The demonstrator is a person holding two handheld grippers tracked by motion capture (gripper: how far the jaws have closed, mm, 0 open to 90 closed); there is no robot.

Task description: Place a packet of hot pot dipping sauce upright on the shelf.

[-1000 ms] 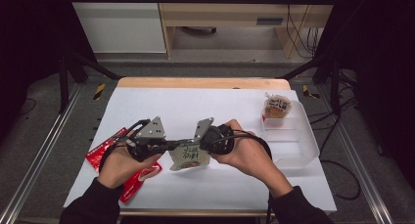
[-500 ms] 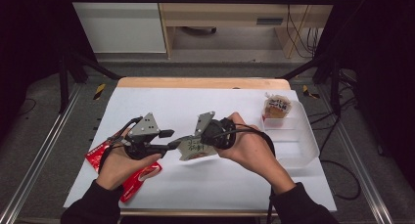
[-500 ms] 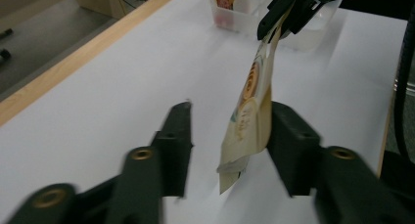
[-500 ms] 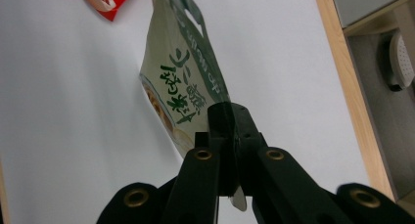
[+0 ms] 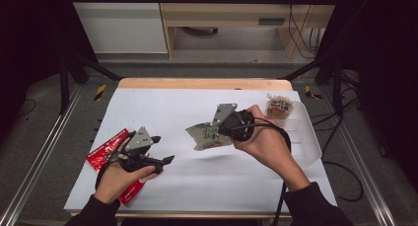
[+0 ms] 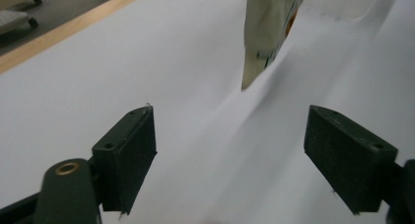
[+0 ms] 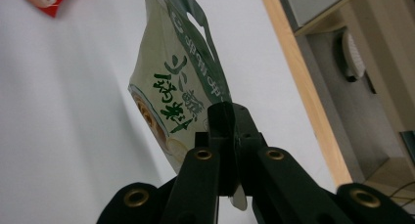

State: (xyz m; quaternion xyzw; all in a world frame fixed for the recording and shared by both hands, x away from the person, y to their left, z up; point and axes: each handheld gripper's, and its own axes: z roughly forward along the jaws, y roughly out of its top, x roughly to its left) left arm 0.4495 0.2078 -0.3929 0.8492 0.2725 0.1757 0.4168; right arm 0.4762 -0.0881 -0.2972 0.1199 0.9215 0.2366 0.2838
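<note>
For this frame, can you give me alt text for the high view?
The right gripper holds a pale green snack pouch lifted above the white table. The left gripper, jaws open and empty, sits low at the left over red packets. Another snack bag stands in a clear bin at the right.

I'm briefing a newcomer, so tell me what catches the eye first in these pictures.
First comes the pale green snack pouch, lifted off the white table cover near its middle, pinched in the shut right gripper. Next, the left gripper, whose jaws have just been opening with nothing between them, sits low at the left beside the red packets. Another snack pack sits in the clear bin at right.
</note>
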